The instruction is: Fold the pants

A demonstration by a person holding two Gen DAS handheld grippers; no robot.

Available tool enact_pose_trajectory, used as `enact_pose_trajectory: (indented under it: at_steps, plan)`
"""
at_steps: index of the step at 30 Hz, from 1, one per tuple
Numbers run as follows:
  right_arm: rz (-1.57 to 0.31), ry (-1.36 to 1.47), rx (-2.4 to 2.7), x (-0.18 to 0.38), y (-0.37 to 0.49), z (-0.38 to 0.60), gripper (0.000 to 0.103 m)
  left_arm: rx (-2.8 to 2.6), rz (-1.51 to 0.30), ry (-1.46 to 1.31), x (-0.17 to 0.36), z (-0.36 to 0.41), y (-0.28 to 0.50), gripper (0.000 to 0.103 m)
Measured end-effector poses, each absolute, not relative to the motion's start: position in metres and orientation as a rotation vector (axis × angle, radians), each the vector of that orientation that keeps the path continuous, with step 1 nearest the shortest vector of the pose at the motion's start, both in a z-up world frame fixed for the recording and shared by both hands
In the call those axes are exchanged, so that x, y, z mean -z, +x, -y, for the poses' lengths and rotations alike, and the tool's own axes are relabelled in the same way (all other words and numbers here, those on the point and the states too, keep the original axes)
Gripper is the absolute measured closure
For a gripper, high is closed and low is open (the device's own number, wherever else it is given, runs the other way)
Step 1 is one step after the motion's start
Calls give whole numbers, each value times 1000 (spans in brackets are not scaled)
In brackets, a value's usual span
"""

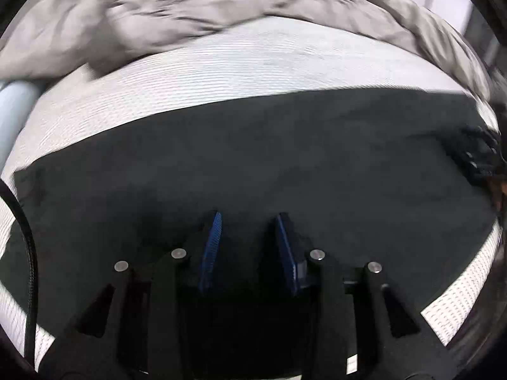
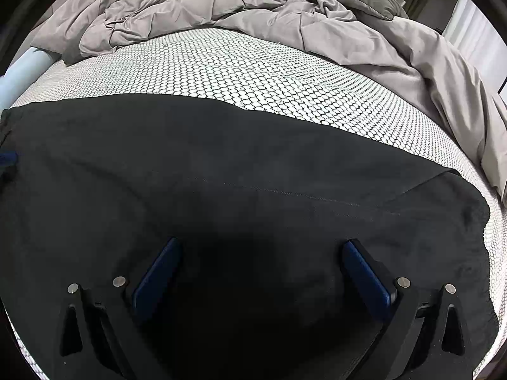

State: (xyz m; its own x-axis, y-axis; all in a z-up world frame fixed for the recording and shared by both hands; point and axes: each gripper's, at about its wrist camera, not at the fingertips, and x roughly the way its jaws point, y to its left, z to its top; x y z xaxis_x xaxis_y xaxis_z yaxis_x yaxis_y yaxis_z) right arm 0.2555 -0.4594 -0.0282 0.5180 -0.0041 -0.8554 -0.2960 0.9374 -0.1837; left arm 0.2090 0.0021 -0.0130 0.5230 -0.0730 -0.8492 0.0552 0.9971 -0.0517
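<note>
Dark grey pants point(image 1: 285, 158) point(image 2: 221, 164) lie spread flat on a white honeycomb-patterned mattress point(image 1: 221, 72) point(image 2: 253, 72). My left gripper point(image 1: 248, 218) hangs low over the pants near their front edge. Its blue pads point(image 1: 213, 247) stand a narrow gap apart, and I see no fold of cloth pinched between them. The left wrist view is blurred by motion. My right gripper point(image 2: 261, 245) stands wide open just above the pants, blue pads point(image 2: 364, 272) far apart with only flat cloth beneath. A seam point(image 2: 301, 194) runs across the pants.
A crumpled grey-beige duvet point(image 2: 253, 6) point(image 1: 190, 9) is heaped along the far side and right of the bed. A pale blue roll point(image 2: 22, 72) point(image 1: 12, 104) lies at the left edge. A black cable point(image 1: 28, 253) hangs at the left.
</note>
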Motion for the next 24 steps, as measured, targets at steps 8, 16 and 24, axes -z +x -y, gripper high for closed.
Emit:
enact_pose_trajectory:
  at_steps: [8,16,24]
  plan:
    - [-1012,-347,-253,12,245,451,1,178,-927,-103,-22,24,199,57]
    - [-1015,-461,-606,13,185,407,1,449,-1008,196,6,173,197,28]
    - [-1036,-412,-234,9,185,569,1,440,-1041,176,17,161,206,19]
